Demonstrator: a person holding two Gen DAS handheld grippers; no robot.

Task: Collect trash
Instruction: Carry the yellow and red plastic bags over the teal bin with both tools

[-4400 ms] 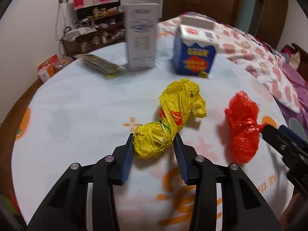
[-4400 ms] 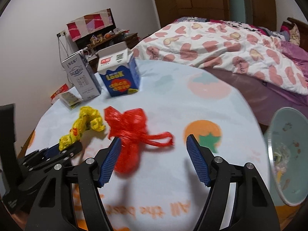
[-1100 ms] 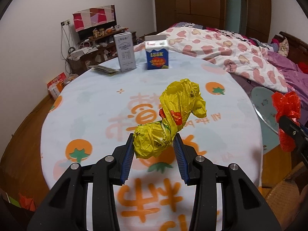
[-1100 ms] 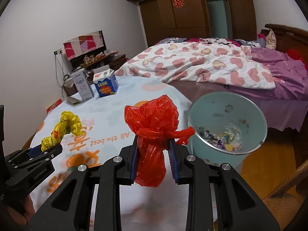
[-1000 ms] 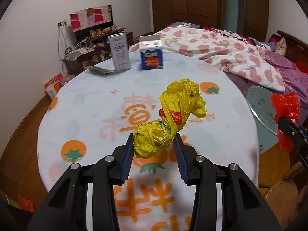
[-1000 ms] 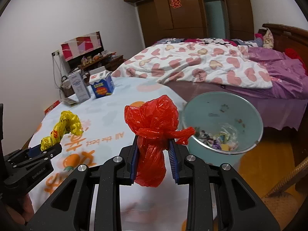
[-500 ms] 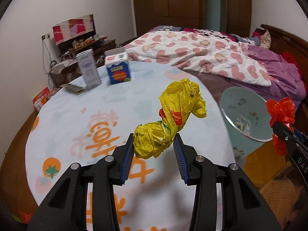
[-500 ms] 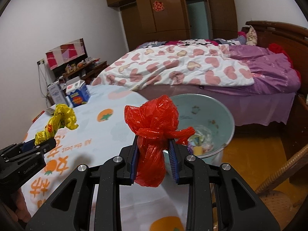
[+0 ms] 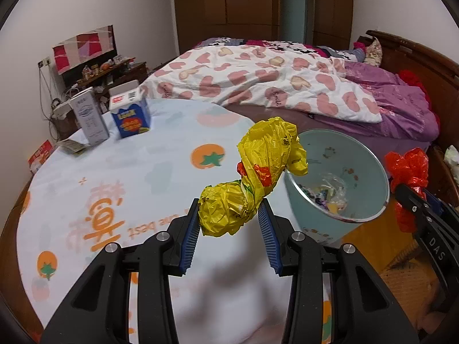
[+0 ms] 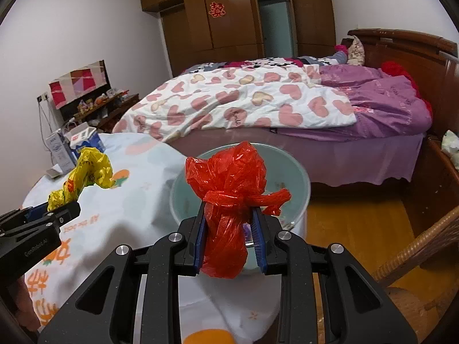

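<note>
White walls (image 10: 86,28) and a dark wood wardrobe (image 10: 229,20) are seen at the back. A bed (image 10: 287,106) with a heart quilt is set before a wooden headboard (image 10: 401,48). A wood floor (image 10: 358,215), a cluttered shelf (image 9: 109,68) and a wicker chair (image 10: 424,246) are shown.

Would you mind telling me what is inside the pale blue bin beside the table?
The pale blue bin holds a small heap of mixed wrappers at the bottom. Its near wall hides the rest.

Two black hand-held grippers, both clamped on loads.
Left gripper (image 9: 229,223) fills its frame's lower centre, blue ribbed pads (image 9: 191,236) pinched; right gripper (image 10: 229,233) likewise, jaws narrower, angled downward.
</note>
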